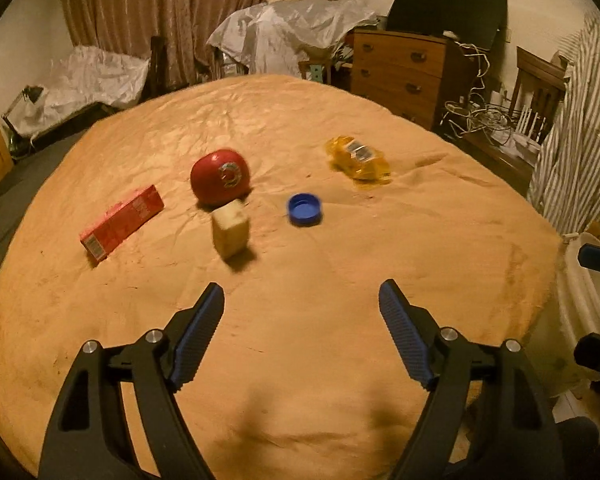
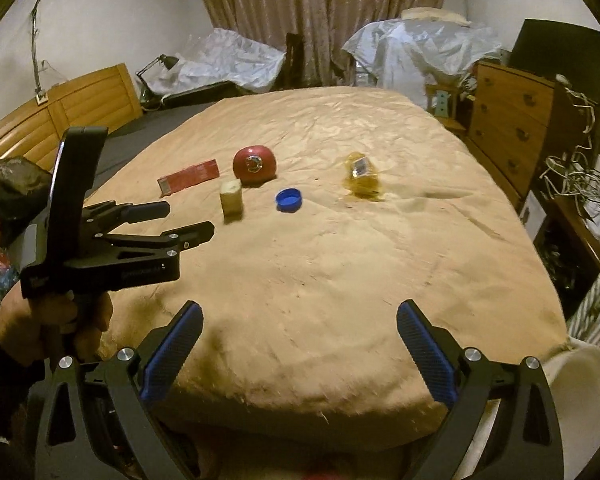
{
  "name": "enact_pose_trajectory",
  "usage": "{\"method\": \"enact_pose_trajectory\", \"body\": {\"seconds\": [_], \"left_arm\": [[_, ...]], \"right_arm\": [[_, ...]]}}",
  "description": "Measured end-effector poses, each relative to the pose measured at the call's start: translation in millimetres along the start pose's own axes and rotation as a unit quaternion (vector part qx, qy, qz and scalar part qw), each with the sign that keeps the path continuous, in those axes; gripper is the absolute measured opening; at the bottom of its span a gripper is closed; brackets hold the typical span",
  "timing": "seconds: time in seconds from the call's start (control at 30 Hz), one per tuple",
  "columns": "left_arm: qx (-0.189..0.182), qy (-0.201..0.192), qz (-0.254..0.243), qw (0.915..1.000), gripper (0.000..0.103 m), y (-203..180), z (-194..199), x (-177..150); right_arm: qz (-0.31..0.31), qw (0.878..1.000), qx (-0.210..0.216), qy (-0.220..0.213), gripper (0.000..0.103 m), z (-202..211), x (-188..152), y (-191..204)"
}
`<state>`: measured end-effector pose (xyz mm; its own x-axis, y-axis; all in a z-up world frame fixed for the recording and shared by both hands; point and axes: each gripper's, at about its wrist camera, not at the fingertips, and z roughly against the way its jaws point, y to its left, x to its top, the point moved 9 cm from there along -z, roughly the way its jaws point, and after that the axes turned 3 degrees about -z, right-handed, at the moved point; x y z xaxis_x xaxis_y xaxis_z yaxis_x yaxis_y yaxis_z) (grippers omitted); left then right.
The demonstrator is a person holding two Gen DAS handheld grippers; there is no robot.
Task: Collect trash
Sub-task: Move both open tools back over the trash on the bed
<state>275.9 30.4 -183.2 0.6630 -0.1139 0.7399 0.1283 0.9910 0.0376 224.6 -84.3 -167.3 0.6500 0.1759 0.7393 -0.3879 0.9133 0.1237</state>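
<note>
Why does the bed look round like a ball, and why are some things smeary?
Both views use a fisheye lens, which bends the bed cover into a dome. In the left view, the pale block and blue cap are smeared by motion. The right view is dim and warm, with dark corners.

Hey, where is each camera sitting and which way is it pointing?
Left wrist: on the left gripper, looking down across the bed; its own open jaws show, the right gripper's tip at the right edge.
Right wrist: on the right gripper, same direction; open jaws, plus the left gripper and hand.
Shared: ball, box, cap, wrapper.
</note>
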Motion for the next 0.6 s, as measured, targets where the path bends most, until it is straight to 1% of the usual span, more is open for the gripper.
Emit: {"method": "enact_pose_trajectory", "body": {"seconds": [0.13, 0.2, 0.27, 0.33, 0.43, 0.5, 0.6], "left_arm": [[-0.002, 0.004, -0.009, 0.9999, 0.077, 35.6, -28.8, -9.2], [-0.012, 0.009, -0.018, 0.9997, 0.077, 51.8, -44.1, -13.0], [-0.008, 0.011, -0.032, 0.9994, 0.077, 66.0, -56.8, -11.9], [-0.014, 0.005, -0.044, 0.9989, 0.077, 76.5, -68.6, -3.4], [-0.028, -0.007, -0.058, 0.9979, 0.077, 79.9, -81.7, 12.1], [-0.045, -0.014, -0.066, 0.9967, 0.077, 74.8, -89.5, 20.5], [-0.059, -0.024, -0.084, 0.9944, 0.077, 64.0, -98.7, 28.3]], "right_arm": [[-0.005, 1.000, 0.007, 0.015, 0.097, -30.1, 1.7, -1.2], [-0.007, 1.000, 0.009, 0.025, 0.097, -47.1, 0.2, -3.3], [-0.009, 0.999, 0.010, 0.033, 0.097, -61.9, -3.6, -6.4], [-0.014, 0.999, 0.011, 0.044, 0.097, -80.5, -7.4, -10.2], [-0.023, 0.998, 0.012, 0.053, 0.097, -101.9, -9.2, -14.1], [-0.027, 0.998, 0.016, 0.056, 0.097, -114.7, -8.0, -15.1], [-0.028, 0.998, 0.020, 0.056, 0.097, -126.3, -4.5, -15.7]]}}
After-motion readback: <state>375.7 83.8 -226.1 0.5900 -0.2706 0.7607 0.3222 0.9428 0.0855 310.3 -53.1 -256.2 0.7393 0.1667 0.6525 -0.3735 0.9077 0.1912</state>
